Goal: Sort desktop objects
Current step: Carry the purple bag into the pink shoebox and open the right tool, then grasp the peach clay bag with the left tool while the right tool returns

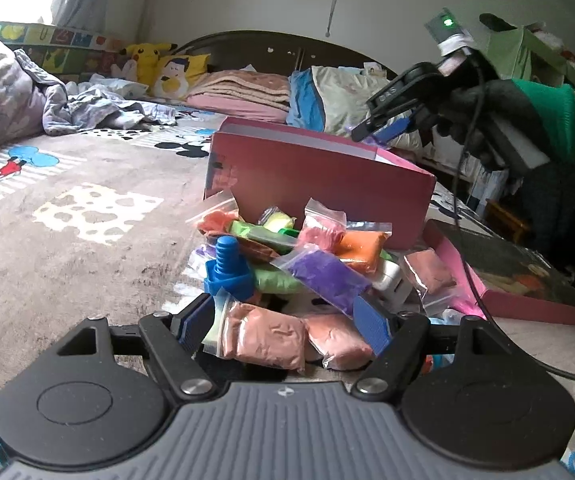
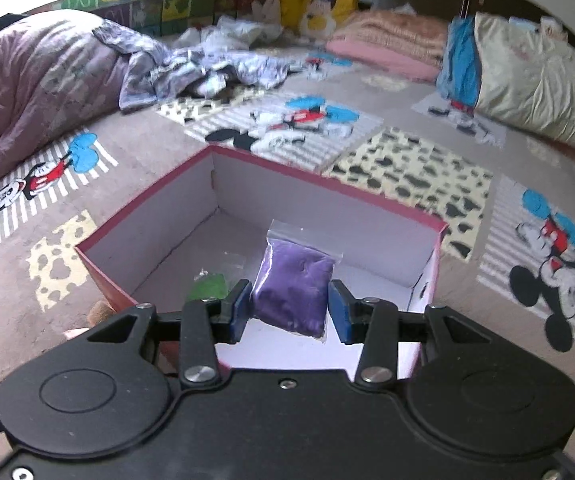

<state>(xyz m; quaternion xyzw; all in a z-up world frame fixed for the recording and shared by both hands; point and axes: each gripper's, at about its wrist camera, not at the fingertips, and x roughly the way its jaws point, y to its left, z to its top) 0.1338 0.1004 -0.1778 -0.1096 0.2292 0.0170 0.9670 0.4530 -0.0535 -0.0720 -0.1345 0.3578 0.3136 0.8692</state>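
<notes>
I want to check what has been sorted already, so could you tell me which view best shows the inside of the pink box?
The right wrist view: it looks down into the pink box, showing a purple bag. The left wrist view shows only the box's outer wall.

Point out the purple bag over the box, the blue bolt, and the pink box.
purple bag (image 2: 293, 286), right wrist view, bag's middle
blue bolt (image 1: 227, 268), left wrist view, threaded shaft base
pink box (image 1: 319, 184), left wrist view, front wall

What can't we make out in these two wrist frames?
- Right gripper: open around the purple bag over the pink box; whether the bag is falling or resting is unclear.
- Green bag in the box: partly hidden by a finger.
- Left gripper: open around brown bags; contact unclear.
- Lower bags in the pile: buried.
</notes>
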